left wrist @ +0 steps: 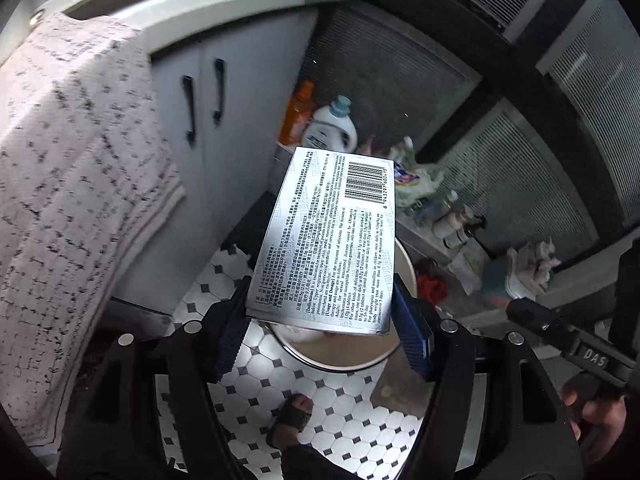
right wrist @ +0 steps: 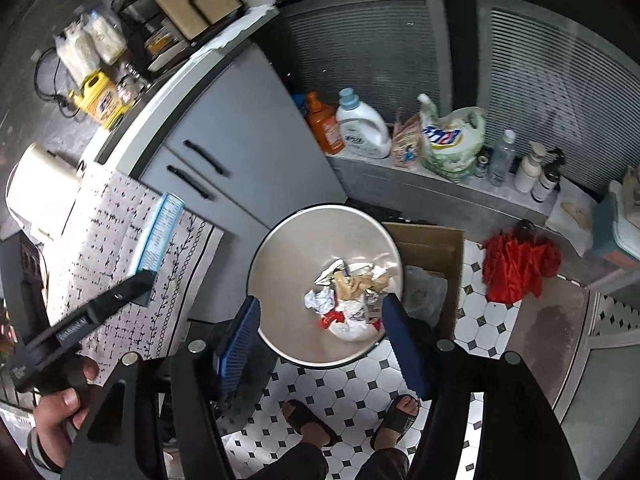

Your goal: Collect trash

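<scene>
The black-and-white tiled floor [right wrist: 360, 392] runs beneath everything, with a grey two-door cabinet [right wrist: 224, 128] under the counter and a patterned towel [left wrist: 68, 184] draped over the counter's edge. A round bin [right wrist: 280, 264] stands on the tiles just beside an open cardboard box [right wrist: 436, 248]; crumpled paper and wrappers [right wrist: 348, 300] lie at the bin's bottom. A red cloth [right wrist: 516, 264] lies on the floor to the box's right. On the ledge behind stand an orange bottle [right wrist: 324, 124], a white detergent jug [right wrist: 362, 128] and a printed plastic bag [right wrist: 452, 140].

The left gripper [left wrist: 320, 316] holds a flat silver medicine carton [left wrist: 332, 236], barcode end away from the camera, its blue pads pressing on the carton's two long edges at the near end; it hangs above the bin. The right gripper [right wrist: 320, 344] stands wide open directly over the bin, nothing between its pads. In the right wrist view the carton [right wrist: 160, 232] shows edge-on against the towel. Two sandalled feet [right wrist: 396, 416] stand on the tiles below.
</scene>
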A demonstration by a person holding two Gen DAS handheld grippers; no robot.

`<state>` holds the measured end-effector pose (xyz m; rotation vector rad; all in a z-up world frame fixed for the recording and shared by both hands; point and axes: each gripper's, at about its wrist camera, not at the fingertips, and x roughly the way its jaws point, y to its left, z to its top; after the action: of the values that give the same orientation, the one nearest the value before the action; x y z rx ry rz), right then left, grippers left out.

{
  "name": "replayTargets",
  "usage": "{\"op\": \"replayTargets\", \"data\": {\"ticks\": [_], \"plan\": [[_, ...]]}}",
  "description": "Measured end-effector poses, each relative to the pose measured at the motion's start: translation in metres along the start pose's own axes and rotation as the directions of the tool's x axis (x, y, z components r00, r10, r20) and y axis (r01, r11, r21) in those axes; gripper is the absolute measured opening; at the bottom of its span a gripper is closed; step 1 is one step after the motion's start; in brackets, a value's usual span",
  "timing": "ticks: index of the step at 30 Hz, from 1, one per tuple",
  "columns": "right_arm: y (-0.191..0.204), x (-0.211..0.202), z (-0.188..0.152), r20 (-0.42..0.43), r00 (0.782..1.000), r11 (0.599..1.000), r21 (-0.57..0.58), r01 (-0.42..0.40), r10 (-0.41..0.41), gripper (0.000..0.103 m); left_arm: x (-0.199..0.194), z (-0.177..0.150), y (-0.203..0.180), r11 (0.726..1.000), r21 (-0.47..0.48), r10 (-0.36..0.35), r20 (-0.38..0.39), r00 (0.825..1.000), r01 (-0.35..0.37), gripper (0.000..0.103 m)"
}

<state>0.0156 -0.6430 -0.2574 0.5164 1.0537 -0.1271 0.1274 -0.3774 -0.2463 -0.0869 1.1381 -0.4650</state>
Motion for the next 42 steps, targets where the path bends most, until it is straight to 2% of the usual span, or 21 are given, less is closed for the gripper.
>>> {"op": "replayTargets", "data": {"ticks": [6,7,8,11,17,21,24,31,33,36,39,42], "plan": [[-0.018,-0.015,0.001,0.021,1.000,1.000,0.022,0.017,-0.017,0.064,0.022,0.000,-0.020,0.998,0.029,-0.047,-0.067,0.997,0.050,0.068],[-0.020,-0.016,0.000,0.023,1.000,1.000,0.025,0.019,-0.019,0.064,0.025,0.000,-0.022,0.998,0.029,-0.059,-0.080,0.995,0.061,0.075],[-0.022,-0.018,0.001,0.025,0.999,0.999,0.028,0.021,-0.021,0.064,0.026,0.001,-0.023,0.997,0.027,-0.064,-0.081,0.995,0.066,0.082],[-0.025,-0.019,0.000,0.028,0.999,0.999,0.033,0.021,-0.021,0.064,0.023,0.004,-0.022,0.997,0.018,-0.070,-0.060,0.996,0.071,0.088],[-0.021,-0.017,0.001,0.028,1.000,1.000,0.024,-0.006,0.006,0.066,0.010,0.008,-0.009,0.999,-0.020,-0.040,-0.036,0.999,0.039,0.089],[-0.012,-0.013,0.003,0.016,0.999,0.999,-0.001,-0.042,0.042,0.067,-0.008,0.009,0.002,0.999,-0.049,-0.006,0.001,1.000,0.006,0.089],[-0.002,-0.013,0.005,0.011,0.998,0.998,-0.037,-0.060,0.061,0.074,-0.026,0.007,0.011,0.996,-0.082,0.026,0.035,0.999,-0.023,0.089],[0.032,-0.024,0.012,-0.018,0.995,0.985,-0.137,-0.101,0.099,0.081,-0.081,0.002,0.039,0.978,-0.194,0.102,0.125,0.987,-0.076,0.095],[0.041,-0.032,0.013,-0.006,0.995,0.982,-0.157,-0.103,0.103,0.087,-0.097,0.000,0.045,0.974,-0.210,0.121,0.146,0.982,-0.088,0.097],[0.053,-0.046,0.015,0.023,0.993,0.980,-0.166,-0.113,0.119,0.090,-0.121,-0.001,0.054,0.971,-0.210,0.149,0.179,0.973,-0.110,0.097],[0.063,-0.060,0.017,0.058,0.992,0.981,-0.164,-0.105,0.115,0.096,-0.141,-0.002,0.063,0.975,-0.197,0.148,0.204,0.968,-0.107,0.097],[0.074,-0.071,0.015,0.099,0.992,0.985,-0.160,-0.067,0.083,0.095,-0.157,-0.002,0.071,0.979,-0.169,0.151,0.214,0.965,-0.116,0.097]]}}
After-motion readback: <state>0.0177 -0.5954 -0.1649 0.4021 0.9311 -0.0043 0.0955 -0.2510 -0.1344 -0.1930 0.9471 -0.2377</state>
